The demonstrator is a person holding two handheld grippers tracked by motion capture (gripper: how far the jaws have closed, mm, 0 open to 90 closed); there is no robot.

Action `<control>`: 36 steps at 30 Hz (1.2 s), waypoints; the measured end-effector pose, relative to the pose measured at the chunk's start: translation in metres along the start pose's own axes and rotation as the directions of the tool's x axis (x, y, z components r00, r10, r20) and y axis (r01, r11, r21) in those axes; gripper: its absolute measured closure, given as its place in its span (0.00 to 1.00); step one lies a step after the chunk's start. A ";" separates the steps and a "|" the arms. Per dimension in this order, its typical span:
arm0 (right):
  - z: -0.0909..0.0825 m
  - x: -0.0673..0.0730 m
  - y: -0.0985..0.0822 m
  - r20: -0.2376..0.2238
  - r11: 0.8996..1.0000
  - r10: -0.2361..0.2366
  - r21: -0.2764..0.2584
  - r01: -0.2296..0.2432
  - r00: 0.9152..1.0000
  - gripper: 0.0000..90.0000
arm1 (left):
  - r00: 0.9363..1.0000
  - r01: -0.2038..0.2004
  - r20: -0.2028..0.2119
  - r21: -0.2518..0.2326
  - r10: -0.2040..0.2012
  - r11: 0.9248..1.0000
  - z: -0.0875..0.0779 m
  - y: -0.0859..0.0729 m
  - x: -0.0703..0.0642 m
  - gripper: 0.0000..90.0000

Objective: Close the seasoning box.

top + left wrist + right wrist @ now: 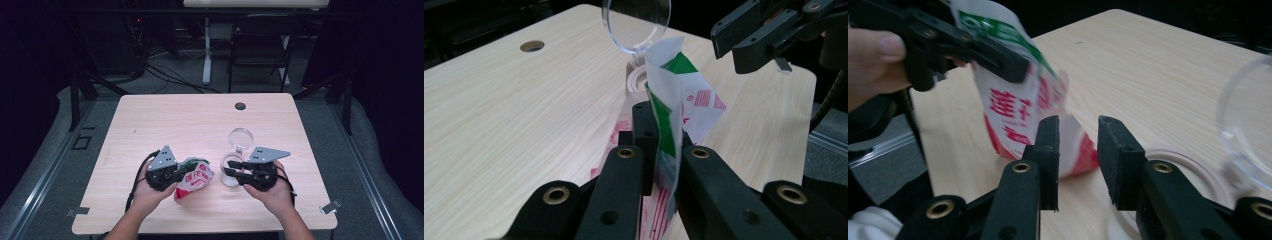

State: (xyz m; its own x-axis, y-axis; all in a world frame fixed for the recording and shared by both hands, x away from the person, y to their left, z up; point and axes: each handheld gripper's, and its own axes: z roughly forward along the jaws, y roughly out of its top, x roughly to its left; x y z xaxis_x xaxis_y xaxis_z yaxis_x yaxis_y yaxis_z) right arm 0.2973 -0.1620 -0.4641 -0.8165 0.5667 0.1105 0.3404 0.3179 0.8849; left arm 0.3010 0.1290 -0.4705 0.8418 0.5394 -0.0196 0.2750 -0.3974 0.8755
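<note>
Pinching red-and-white packet (194, 178), left tool (184, 174) hides its top, right tool (231, 168) part-open, empty.

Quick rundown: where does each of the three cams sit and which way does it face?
High view: above the person's side, facing forward and down on the table; both forearms enter from below.
Left gripper view: rides the left claw, looking along its jaws, shut on the snack bag, toward the clear jar lid.
Right gripper view: rides the right claw, jaws parted, facing the bag.
Shared: both gripper views show the bag.
</note>
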 end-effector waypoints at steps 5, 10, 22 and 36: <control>0.018 0.014 0.007 -0.080 0.999 -0.030 0.035 0.033 0.996 0.82 | 1.000 -0.006 -0.016 0.002 0.006 1.000 0.000 -0.005 -0.007 1.00; 0.028 0.021 0.010 -0.109 0.997 -0.040 0.058 0.046 0.993 0.83 | 1.000 0.003 -0.022 -0.009 -0.003 1.000 -0.002 -0.008 -0.010 1.00; 0.048 0.024 0.002 -0.098 0.990 -0.043 0.129 0.056 0.994 0.92 | 1.000 0.000 0.002 -0.016 0.000 1.000 0.001 -0.010 -0.015 1.00; 0.055 0.022 0.003 -0.102 0.989 -0.025 0.143 0.039 0.994 1.00 | 0.999 0.028 -0.026 0.002 -0.028 1.000 -0.003 -0.019 -0.015 0.70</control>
State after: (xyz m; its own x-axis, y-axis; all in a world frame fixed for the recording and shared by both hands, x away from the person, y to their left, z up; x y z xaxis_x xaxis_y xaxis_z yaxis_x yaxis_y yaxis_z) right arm 0.3054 -0.1068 -0.4842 -0.8681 0.4779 0.1343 0.3713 0.4455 0.8146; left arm 0.2821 0.1307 -0.4856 0.8214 0.5695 -0.0319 0.2999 -0.3836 0.8734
